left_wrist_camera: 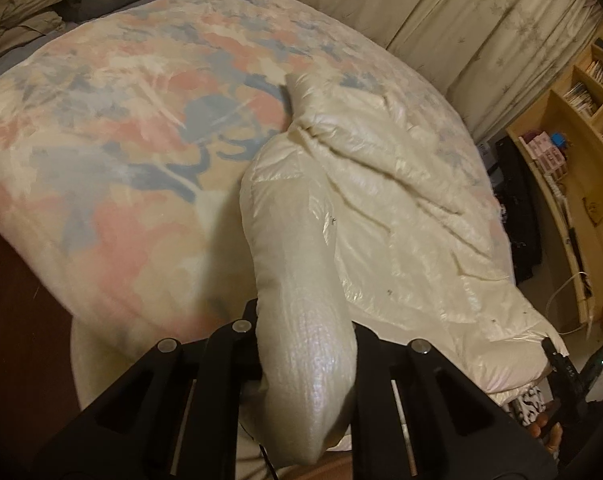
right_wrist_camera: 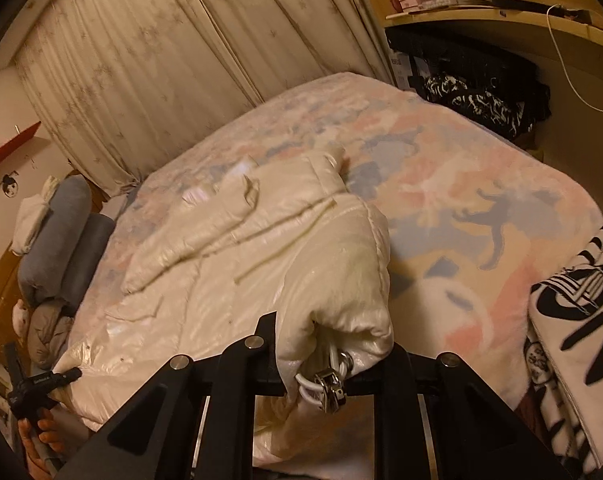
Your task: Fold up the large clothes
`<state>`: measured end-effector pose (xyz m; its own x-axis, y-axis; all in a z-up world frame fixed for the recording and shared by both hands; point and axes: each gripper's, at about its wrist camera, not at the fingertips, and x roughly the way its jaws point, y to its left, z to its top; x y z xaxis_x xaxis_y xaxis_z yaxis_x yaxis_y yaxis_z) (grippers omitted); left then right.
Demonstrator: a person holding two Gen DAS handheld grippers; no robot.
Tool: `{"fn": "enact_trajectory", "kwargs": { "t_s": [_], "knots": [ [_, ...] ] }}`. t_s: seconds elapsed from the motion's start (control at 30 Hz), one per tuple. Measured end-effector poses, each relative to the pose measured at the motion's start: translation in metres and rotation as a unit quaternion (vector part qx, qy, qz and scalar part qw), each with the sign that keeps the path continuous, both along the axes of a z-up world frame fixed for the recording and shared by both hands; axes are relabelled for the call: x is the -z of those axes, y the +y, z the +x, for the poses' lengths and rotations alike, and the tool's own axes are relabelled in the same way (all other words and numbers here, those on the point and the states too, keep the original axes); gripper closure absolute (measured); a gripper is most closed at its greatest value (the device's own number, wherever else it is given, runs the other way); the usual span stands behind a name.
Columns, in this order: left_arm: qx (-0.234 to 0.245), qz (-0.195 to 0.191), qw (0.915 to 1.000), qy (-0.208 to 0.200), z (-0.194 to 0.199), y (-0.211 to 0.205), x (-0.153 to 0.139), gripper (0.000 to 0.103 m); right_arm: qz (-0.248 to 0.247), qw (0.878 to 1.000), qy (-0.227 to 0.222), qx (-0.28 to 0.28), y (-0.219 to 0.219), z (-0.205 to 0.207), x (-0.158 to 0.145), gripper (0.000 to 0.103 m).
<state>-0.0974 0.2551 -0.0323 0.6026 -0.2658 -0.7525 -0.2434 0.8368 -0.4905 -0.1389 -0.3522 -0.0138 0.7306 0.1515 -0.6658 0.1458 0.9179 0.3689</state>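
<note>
A cream puffer jacket [left_wrist_camera: 401, 200] sprawls near one edge of a floral bedspread [left_wrist_camera: 121, 140], most of which lies bare. The left gripper [left_wrist_camera: 305, 344] pinches a padded edge; the right gripper [right_wrist_camera: 333, 364] is clamped on bunched fabric near a drawcord toggle [right_wrist_camera: 331, 386].

— What's the jacket [left_wrist_camera: 381, 184] made of?
— Glossy cream cloth, puffy and quilted, with a pearly sheen. A shiny metal clip [right_wrist_camera: 331, 386] and smooth white cord [right_wrist_camera: 307, 384] sit at its bunched end.
— And the blanket [left_wrist_camera: 113, 128] under it?
— Soft, fuzzy, matt cloth, printed in pink, blue and cream.
— The grippers?
— The left gripper [left_wrist_camera: 305, 344] and right gripper [right_wrist_camera: 333, 360] look like matt black plastic with dull metal studs.
— Around the bed?
— Thin matt curtains [right_wrist_camera: 149, 64], pale smooth wooden shelves [left_wrist_camera: 573, 136].
</note>
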Motion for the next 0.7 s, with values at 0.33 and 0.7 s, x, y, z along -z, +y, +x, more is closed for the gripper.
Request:
{"fn": "enact_trajectory", "kwargs": {
  "t_s": [0.33,0.7],
  "knots": [
    [-0.023,-0.061,0.9974,-0.030,-0.005,0.016,-0.058,0.095,0.022,0.999,-0.047,0.004,-0.003,0.000,-0.060,0.087],
    [-0.057,-0.081,0.9943,-0.040,0.129,0.021,-0.081,0.095,0.076,0.993,-0.081,0.049,-0.019,0.130,-0.090,0.087]
  ]
}}
